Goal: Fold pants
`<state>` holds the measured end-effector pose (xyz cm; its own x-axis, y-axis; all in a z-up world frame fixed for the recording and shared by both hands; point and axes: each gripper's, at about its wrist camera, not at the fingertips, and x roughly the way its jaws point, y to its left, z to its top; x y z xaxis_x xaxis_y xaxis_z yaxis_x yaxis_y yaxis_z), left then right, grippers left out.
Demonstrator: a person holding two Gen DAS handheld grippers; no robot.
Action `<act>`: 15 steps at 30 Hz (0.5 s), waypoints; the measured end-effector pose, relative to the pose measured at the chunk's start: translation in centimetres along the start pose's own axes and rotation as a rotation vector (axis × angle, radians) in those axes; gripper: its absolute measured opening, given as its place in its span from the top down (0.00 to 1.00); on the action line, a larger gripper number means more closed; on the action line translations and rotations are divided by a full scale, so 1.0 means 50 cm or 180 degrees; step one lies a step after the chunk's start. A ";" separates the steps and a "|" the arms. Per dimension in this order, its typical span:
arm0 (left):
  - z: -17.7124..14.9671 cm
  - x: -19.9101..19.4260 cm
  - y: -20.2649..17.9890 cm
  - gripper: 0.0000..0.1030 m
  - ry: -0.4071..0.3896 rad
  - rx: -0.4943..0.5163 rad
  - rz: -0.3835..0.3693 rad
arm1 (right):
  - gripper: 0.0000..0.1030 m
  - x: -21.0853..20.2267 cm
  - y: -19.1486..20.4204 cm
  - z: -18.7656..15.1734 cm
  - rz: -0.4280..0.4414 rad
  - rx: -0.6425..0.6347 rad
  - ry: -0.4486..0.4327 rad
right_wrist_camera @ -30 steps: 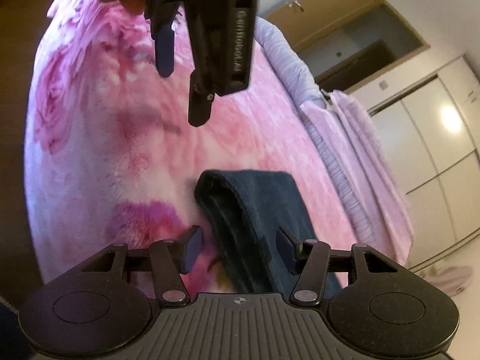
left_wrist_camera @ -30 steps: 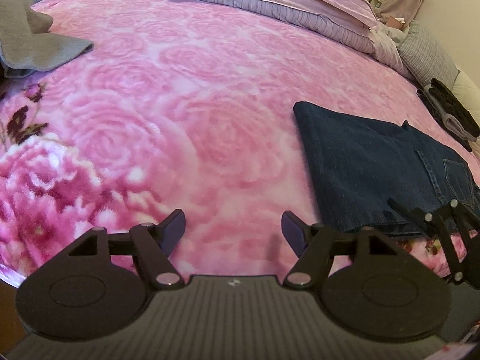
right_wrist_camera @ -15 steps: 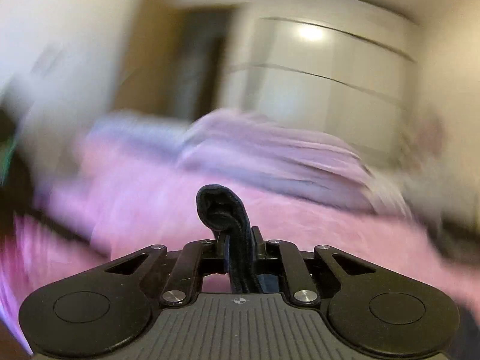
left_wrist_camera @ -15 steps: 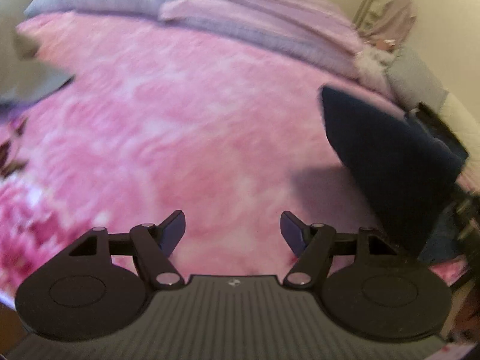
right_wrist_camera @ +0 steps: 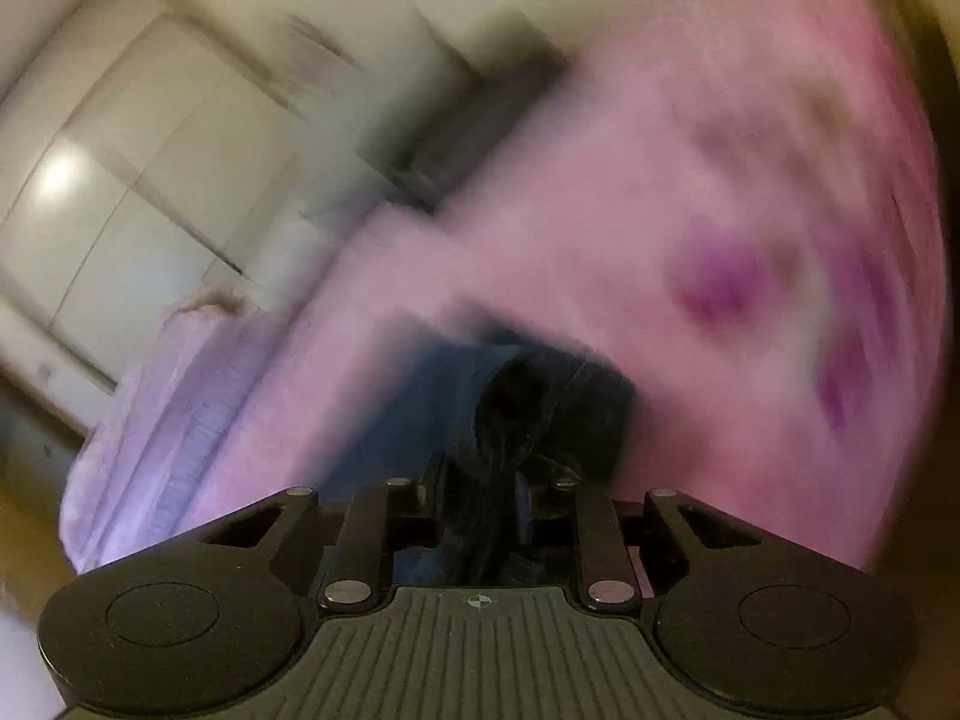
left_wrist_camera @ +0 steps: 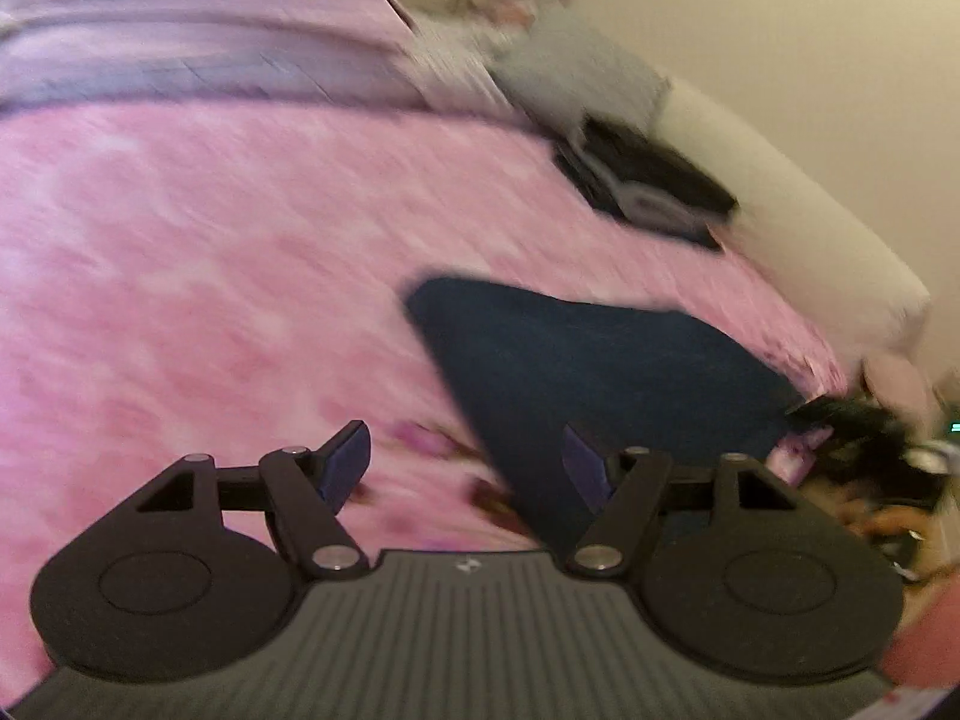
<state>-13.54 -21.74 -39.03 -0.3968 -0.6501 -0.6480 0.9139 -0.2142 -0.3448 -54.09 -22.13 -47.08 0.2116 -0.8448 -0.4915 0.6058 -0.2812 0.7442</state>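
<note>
Lower left in the left wrist view, the left gripper [left_wrist_camera: 465,459] has its jaws spread apart, empty, over the pink floral fleece blanket [left_wrist_camera: 198,276]. Right of centre, the dark blue denim pants [left_wrist_camera: 594,372] lie folded on that blanket, their near edge between the fingers. In the blurred right wrist view, the right gripper [right_wrist_camera: 480,501] is clamped on a dark bunch of pants fabric at lower centre.

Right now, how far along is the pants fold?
Done: the jeans already lie folded into a compact panel on the pink blanket. In hand: the right gripper is shut on a bunched edge. The left gripper is open and empty. Left: lay that edge down, release.
</note>
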 end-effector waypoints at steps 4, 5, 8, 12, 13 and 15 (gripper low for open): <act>-0.015 0.065 -0.045 0.36 0.0170 0.0088 -0.0043 | 0.72 -0.016 -0.034 0.017 0.0530 0.0295 -0.0155; -0.016 0.075 -0.047 0.36 0.0195 0.0067 -0.0049 | 0.68 -0.007 -0.028 0.016 0.0568 0.0328 -0.0157; -0.017 0.096 -0.045 0.36 0.0228 0.0017 -0.0063 | 0.90 -0.020 -0.049 0.027 0.0601 0.0404 -0.0178; -0.014 0.118 -0.045 0.37 0.0259 0.0038 -0.0067 | 0.94 -0.059 0.019 0.008 0.0517 -0.0423 -0.0589; -0.014 0.124 -0.047 0.37 0.0257 0.0035 -0.0084 | 0.94 -0.060 0.020 -0.001 0.0351 -0.0464 -0.0607; -0.015 0.143 -0.046 0.37 0.0311 -0.0031 -0.0088 | 0.94 -0.018 -0.014 0.001 -0.0003 -0.0251 -0.0371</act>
<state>-18.54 -25.35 -43.36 -0.4288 -0.5698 -0.7011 0.9018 -0.2238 -0.3697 -54.73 -21.19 -47.15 0.1234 -0.8930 -0.4329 0.6653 -0.2492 0.7037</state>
